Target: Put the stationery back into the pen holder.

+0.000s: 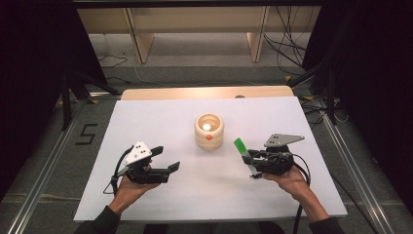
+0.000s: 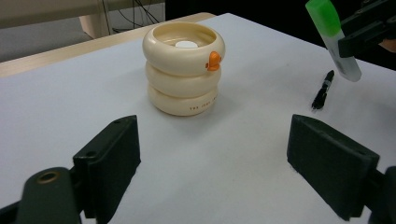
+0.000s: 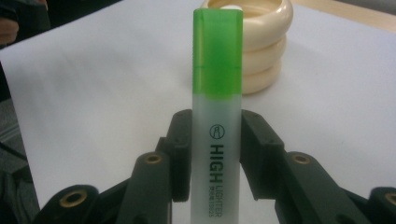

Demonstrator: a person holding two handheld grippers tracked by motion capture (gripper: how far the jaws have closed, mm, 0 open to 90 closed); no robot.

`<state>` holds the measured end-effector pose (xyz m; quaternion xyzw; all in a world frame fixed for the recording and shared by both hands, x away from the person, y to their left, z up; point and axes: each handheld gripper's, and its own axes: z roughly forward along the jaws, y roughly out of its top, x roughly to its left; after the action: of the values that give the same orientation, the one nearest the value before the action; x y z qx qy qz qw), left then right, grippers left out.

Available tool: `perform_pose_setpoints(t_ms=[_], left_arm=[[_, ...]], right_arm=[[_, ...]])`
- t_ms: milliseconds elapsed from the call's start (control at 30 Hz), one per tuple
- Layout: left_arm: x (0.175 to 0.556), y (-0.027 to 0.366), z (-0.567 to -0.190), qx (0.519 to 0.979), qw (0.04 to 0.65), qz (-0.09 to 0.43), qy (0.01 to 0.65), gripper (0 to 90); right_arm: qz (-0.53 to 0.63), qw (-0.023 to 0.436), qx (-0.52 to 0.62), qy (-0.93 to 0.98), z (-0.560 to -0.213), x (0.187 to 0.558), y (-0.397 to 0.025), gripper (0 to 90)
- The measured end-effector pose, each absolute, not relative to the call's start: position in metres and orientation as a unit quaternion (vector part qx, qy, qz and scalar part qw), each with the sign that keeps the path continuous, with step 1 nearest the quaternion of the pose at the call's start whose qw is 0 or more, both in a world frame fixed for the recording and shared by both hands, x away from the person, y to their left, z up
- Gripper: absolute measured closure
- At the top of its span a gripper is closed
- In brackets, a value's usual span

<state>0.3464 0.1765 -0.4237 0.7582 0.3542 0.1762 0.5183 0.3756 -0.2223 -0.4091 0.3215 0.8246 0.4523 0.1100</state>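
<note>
A cream pen holder made of three stacked rings, with a small orange duck on its rim, stands at the middle of the white table. My right gripper is to its right, shut on a green-capped highlighter that points up and toward the holder. In the right gripper view the highlighter stands upright between the jaws of my right gripper, with the holder behind it. My left gripper is open to the holder's left with nothing in it. In the left gripper view its jaws stand wide apart facing the holder.
A black pen lies on the table below the raised highlighter. The table's wooden far edge borders the floor, where cables and shelf legs show. Bare white surface lies around the holder.
</note>
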Motion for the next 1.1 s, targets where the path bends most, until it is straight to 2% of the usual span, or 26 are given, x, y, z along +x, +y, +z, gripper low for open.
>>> perform_pose_setpoints(t_ms=[633,1100], left_arm=[[0.347,0.18,-0.423,0.749,0.525,0.179,0.362,16.6],[0.347,0.181,-0.422,0.746,0.528,0.182,0.362,16.6]], right_arm=[[0.502,0.134,0.367,0.772,-0.398,0.407,-0.209,67.0],[0.53,0.164,0.372,0.744,-0.383,0.435,-0.179,67.0]])
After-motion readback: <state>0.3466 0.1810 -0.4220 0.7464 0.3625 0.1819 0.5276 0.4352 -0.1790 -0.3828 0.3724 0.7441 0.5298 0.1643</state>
